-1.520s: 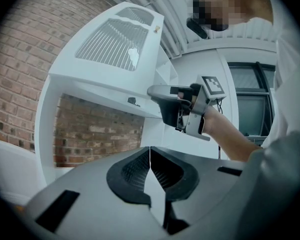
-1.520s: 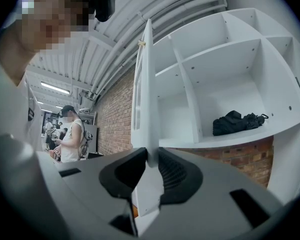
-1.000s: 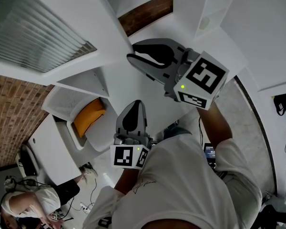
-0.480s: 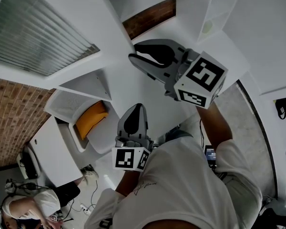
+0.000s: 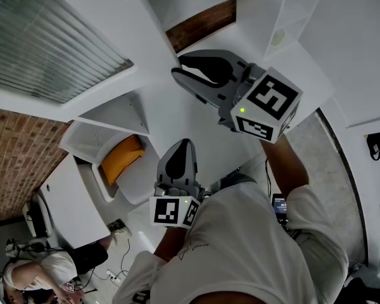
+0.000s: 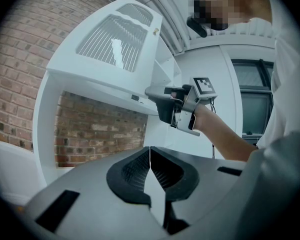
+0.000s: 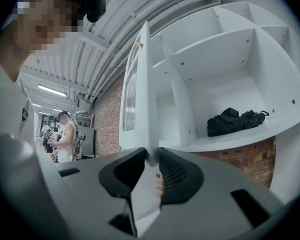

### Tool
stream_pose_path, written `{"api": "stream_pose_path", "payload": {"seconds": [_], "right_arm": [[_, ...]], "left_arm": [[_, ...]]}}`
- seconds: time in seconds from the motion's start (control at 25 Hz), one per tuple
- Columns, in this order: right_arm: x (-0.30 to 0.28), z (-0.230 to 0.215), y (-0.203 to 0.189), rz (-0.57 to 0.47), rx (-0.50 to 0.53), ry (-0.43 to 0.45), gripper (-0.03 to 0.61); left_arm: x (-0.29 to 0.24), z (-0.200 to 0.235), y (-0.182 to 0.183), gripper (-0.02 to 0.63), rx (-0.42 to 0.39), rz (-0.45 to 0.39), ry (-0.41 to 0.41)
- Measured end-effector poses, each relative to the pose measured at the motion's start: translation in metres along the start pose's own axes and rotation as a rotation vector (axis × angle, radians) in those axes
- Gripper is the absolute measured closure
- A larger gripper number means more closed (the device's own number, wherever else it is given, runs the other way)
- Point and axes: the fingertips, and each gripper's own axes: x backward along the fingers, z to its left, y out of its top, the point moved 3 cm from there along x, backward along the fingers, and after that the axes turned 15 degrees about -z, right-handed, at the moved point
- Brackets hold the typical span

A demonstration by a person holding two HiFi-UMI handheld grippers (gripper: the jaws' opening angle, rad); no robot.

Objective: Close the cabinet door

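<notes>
Closure is not yet made: the cabinet door point(image 7: 140, 79) is seen standing wide open, edge-on to the right gripper point(image 7: 151, 158), whose jaws are clamped on the door's lower edge. The door's long edge runs straight up from those jaws. The cabinet point(image 7: 225, 59), with a dark bag point(image 7: 236, 121) on its shelf, lies to that gripper's right, so a swing toward that side is judged to be called for. The left gripper point(image 6: 150, 156) is held lower, well apart from the door, jaws pressed together on nothing; the right alone is in contact.
</notes>
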Motion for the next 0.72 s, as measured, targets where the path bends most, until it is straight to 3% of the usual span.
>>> {"api": "stream_pose_path", "payload": {"seconds": [0.72], "right_arm": [[-0.007, -0.018, -0.001, -0.012, 0.011, -0.027, 0.482]], "left_arm": [[-0.008, 0.006, -0.005, 0.597, -0.003, 0.011, 0.038]]}}
